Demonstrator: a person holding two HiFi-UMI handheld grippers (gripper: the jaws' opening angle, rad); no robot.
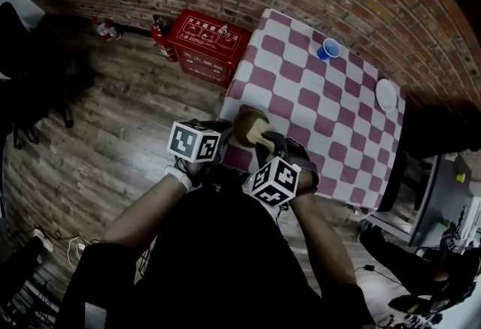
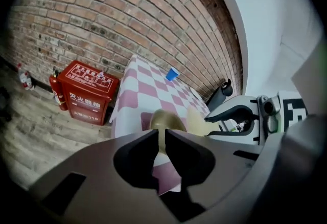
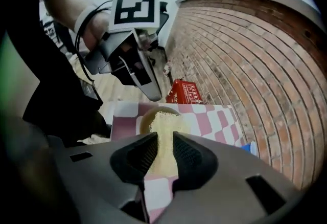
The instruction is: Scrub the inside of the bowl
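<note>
a: forearms (image 1: pixel 146 211) and both marker cubes (image 1: pixel 197 141) crowd the head view. why is the left gripper (image 1: pixel 225 141) so close to the bowl (image 1: pixel 244 125)?
b: to steady it, i'd judge. the bowl sits at the near corner of the checked table (image 1: pixel 331 106), and the right gripper (image 1: pixel 269 149) holds the sponge (image 1: pixel 261 132) at it. both sets of jaws are lost in shadow there.
a: left gripper view?
b: its tongs are pressed onto the bowl's (image 2: pixel 166 118) rim, a thin olive edge between them. the jaws cut off the bowl's near side.
a: and the right gripper view?
b: those tongs pinch the yellow sponge (image 3: pixel 164 128), whose front end lies inside the bowl (image 3: pixel 144 120), placed for scrubbing. it probably touches the inner wall, though the sponge hides the contact and the bowl's bottom.
</note>
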